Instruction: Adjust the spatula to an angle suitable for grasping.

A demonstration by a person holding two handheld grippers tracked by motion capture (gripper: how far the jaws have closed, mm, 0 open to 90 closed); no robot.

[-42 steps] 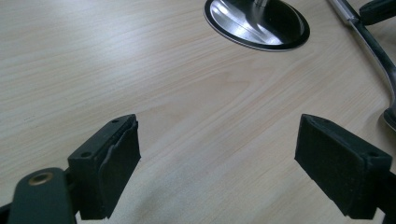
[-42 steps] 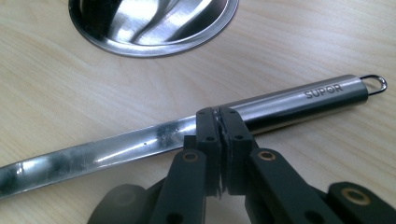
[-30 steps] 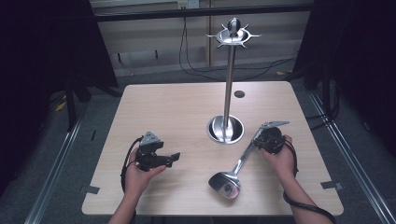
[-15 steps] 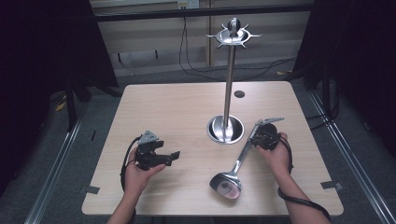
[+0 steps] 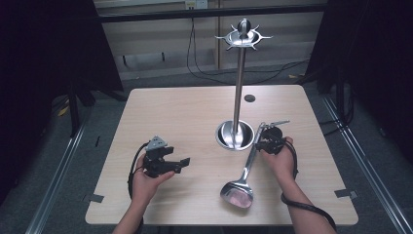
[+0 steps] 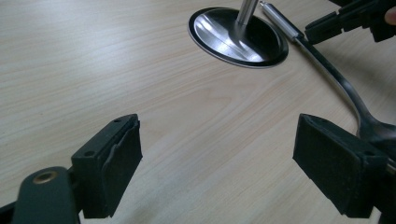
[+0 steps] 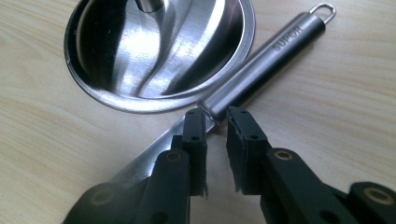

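My right gripper (image 7: pixel 215 122) pinches the polished steel ladle (image 5: pixel 242 181) where its tubular handle meets the flat stem; the ladle lies on the pale wood-grain table (image 5: pixel 185 112), handle touching the mirror-finish dished base of the tall steel hanging stand (image 5: pixel 235 134). I judge hanging not yet begun. My left gripper (image 6: pixel 217 161) hovers, foam-padded jaws wide apart, empty.
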